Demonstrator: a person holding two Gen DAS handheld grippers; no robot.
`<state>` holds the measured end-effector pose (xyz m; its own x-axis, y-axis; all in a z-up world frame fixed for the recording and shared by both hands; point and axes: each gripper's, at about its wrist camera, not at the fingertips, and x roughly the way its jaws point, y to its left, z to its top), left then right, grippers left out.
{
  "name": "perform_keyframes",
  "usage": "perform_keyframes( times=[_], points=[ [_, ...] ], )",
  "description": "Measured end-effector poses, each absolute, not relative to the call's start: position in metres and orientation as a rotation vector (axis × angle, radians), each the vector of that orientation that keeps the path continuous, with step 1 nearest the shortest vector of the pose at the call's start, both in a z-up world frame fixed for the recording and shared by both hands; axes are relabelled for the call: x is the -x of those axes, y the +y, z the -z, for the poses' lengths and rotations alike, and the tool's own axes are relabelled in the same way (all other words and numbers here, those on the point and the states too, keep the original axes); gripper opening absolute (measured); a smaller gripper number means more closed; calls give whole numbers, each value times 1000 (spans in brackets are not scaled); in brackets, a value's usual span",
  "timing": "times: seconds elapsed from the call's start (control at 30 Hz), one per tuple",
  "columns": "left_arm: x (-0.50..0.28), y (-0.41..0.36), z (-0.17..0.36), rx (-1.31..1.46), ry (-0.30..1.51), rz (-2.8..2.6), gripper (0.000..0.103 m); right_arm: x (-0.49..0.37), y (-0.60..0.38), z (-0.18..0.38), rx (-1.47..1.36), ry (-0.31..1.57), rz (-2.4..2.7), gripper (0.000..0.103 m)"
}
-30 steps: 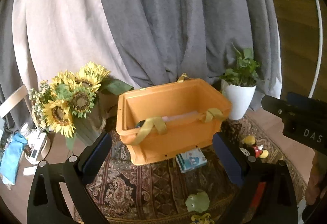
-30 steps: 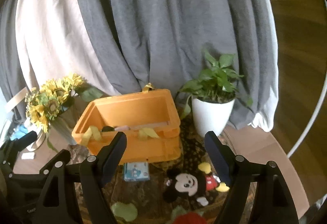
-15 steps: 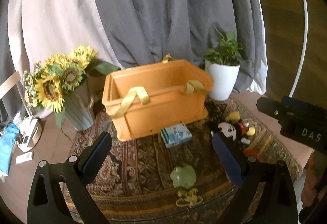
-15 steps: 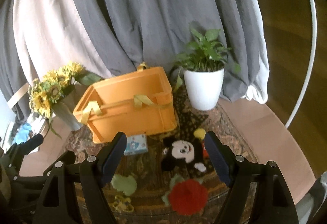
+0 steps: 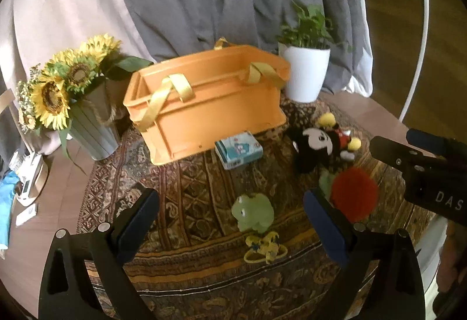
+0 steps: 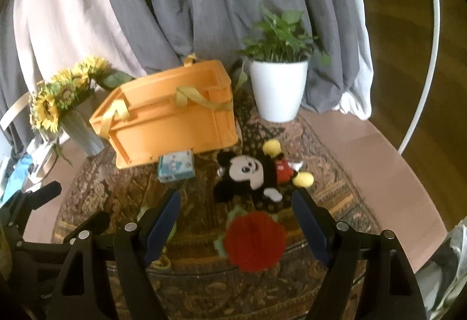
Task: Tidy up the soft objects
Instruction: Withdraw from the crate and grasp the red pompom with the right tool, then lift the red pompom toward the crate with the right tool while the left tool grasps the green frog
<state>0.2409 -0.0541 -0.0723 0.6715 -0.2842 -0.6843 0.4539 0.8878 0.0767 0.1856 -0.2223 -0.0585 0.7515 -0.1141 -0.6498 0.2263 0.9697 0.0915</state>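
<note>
An orange crate (image 5: 210, 104) (image 6: 172, 118) with yellow straps stands at the back of a patterned rug. In front of it lie a mouse plush (image 5: 318, 142) (image 6: 251, 171), a red fluffy ball (image 5: 354, 193) (image 6: 255, 241), a pale green frog toy (image 5: 254, 212), a small yellow toy (image 5: 262, 245) and a blue-white tissue pack (image 5: 238, 149) (image 6: 176, 165). My left gripper (image 5: 230, 203) hovers open above the frog, holding nothing. Over the red ball and in front of the mouse plush, my right gripper (image 6: 235, 201) is open and empty too.
A sunflower bouquet in a grey vase (image 5: 73, 104) stands left of the crate, a white potted plant (image 5: 306, 69) (image 6: 278, 86) to its right. Grey and pale curtains hang behind. Small items lie on the wooden table (image 5: 58, 174) at the left. The right gripper's body (image 5: 423, 174) shows at the left view's right edge.
Both grippers have sunk and tipped downward toward the rug, so the toys moved up into view. The red ball and mouse plush now lie closer. Both jaws stayed open.
</note>
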Motion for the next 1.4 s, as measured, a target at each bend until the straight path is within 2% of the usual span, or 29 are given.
perform_keyframes(
  times=[0.57, 0.9, 1.27, 1.4],
  points=[
    [-256, -68, 126, -290, 799, 467, 100, -186, -231, 120, -229, 828, 216, 79],
    [-277, -75, 157, -261, 864, 508, 94, -198, -234, 155, -279, 860, 218, 79],
    [-293, -86, 180, -262, 908, 523, 77, -210, -241, 178, -289, 866, 255, 78],
    [-297, -88, 188, -258, 940, 536, 63, -212, -239, 182, -259, 858, 260, 75]
  ],
)
